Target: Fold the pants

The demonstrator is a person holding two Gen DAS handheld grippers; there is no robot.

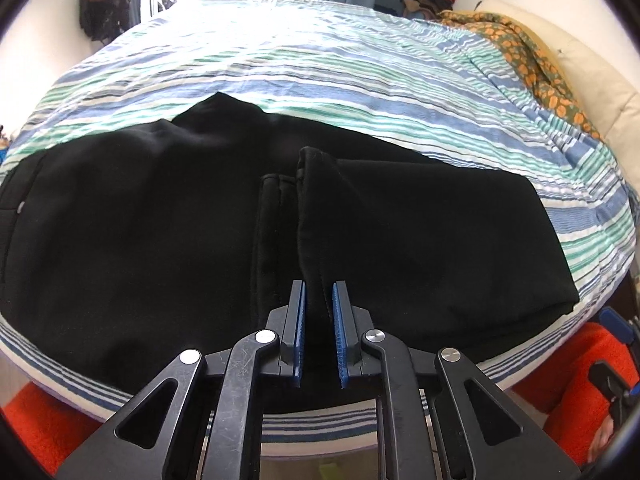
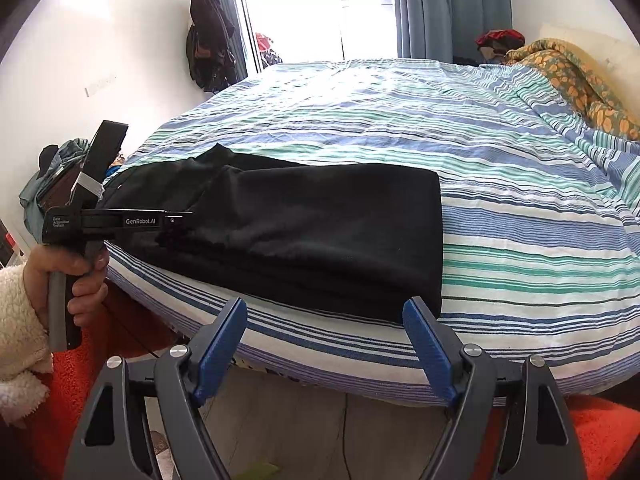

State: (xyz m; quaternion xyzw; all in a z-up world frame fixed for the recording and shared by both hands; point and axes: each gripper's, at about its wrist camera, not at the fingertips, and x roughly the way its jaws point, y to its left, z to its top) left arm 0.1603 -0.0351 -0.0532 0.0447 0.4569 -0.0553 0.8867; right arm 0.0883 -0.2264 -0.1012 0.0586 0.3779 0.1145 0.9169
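Black pants [image 1: 160, 220] lie folded across the near side of the striped bed [image 1: 320, 60]. A leg end is doubled back over them, its hem running toward me. My left gripper [image 1: 320, 292] is shut on that hem, with black cloth pinched between the blue pads [image 1: 301, 320]. In the right wrist view the pants [image 2: 320, 232] form a flat dark rectangle, and the left gripper [image 2: 176, 220], held by a hand [image 2: 80, 276], grips their left end. My right gripper [image 2: 324, 312] stands open just off the near right corner of the pants, with nothing between its fingers.
The striped bed cover [image 2: 520, 240] stretches bare beyond and right of the pants. An orange floral blanket [image 2: 580, 84] and a pillow [image 1: 592, 80] lie at the far right. Dark clothes [image 2: 208, 40] hang on the left wall beside the window curtains [image 2: 440, 8]. Orange-red fleece [image 1: 560, 360] shows below the bed edge.
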